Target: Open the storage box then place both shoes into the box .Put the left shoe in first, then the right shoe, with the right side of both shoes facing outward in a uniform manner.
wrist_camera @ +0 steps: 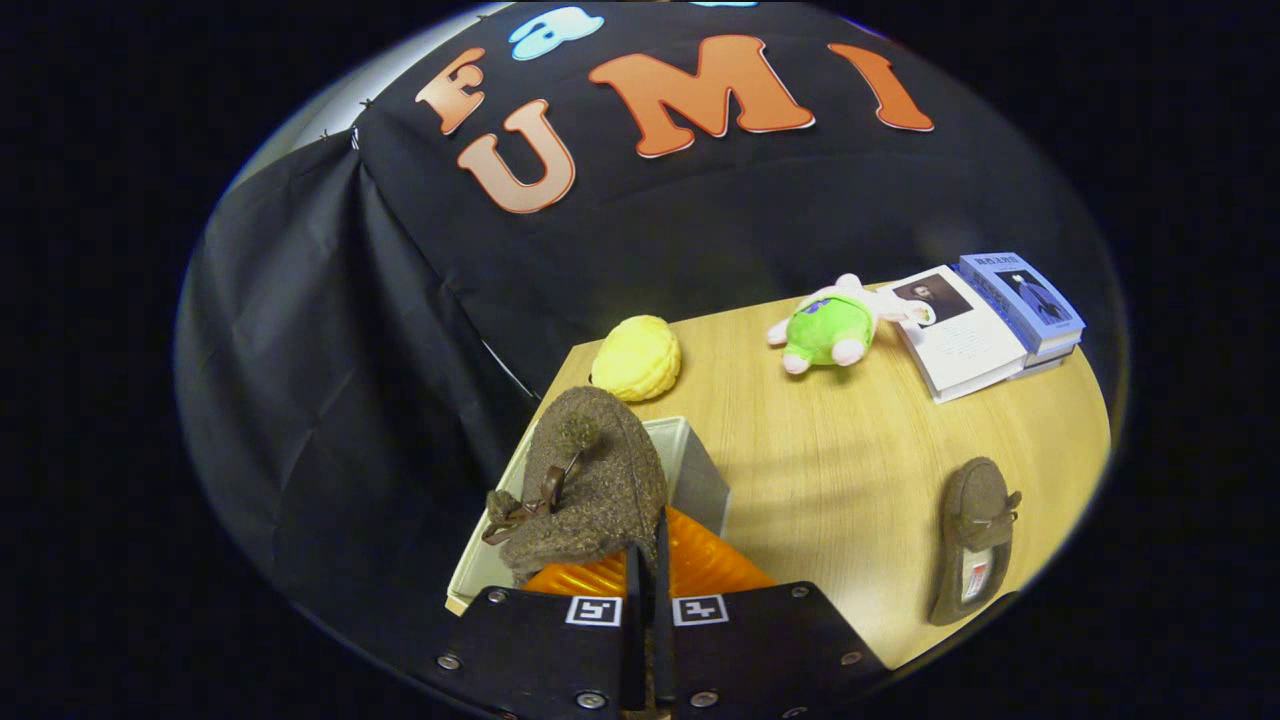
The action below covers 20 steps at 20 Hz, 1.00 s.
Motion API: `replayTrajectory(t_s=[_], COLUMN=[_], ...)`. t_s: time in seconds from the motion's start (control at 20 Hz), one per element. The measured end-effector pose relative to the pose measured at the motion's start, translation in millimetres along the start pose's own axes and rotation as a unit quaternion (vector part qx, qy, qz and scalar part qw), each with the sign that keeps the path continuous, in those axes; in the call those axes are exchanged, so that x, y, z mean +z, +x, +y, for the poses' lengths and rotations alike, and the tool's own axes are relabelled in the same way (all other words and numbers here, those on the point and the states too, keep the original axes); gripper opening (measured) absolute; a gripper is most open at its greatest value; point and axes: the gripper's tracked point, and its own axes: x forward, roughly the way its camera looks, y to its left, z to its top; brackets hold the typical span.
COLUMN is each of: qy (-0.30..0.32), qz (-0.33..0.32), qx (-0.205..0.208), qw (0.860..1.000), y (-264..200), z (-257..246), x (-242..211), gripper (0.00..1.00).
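While my gripper (647, 560) is clamped on the heel rim of one shoe (590, 480), its fingers nearly together, that shoe hangs over the open box (690, 455), toe pointing away. It looks soft, fuzzy and light, so a pinch at the rim holds but lets it sag. Beyond sit a yellow toy (637, 357) and a green plush (830, 328); books (985, 325) lie further right. Near them the second shoe (972, 540) lies on the table (850, 470). An orange part (700, 565) sits behind the fingers, the box interior is hidden, and I cannot tell left shoe from right.

Light: dim booth, overhead glow on the worktop (880, 450)
Shadows: soft streaks across the worktop's middle
Distortion: fisheye bends edges
Focus: mild blur, darkening toward the rim
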Motion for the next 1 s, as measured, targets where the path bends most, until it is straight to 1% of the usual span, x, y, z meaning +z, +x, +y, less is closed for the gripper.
replayTrajectory(t_s=[0.15,0.3,0.45,0.65,0.85,1.0], qy=[0.007,0.013,0.024,0.026,0.030,0.045], qz=[0.019,0.038,0.069,0.085,0.118,0.120], qx=[0.008,0.000,0.003,-0.017,-0.034,-0.065], qw=[1.000,0.999,0.997,0.996,0.992,0.990], y=[19.7,43.1,69.3,91.4,108.5,112.8], z=[25.0,37.0,48.4,52.4,50.6,46.0], x=[-4.1,-15.5,-30.1,-44.3,-66.7,-72.1], gripper=[0.04,0.04,0.04,0.04,0.04,0.05])
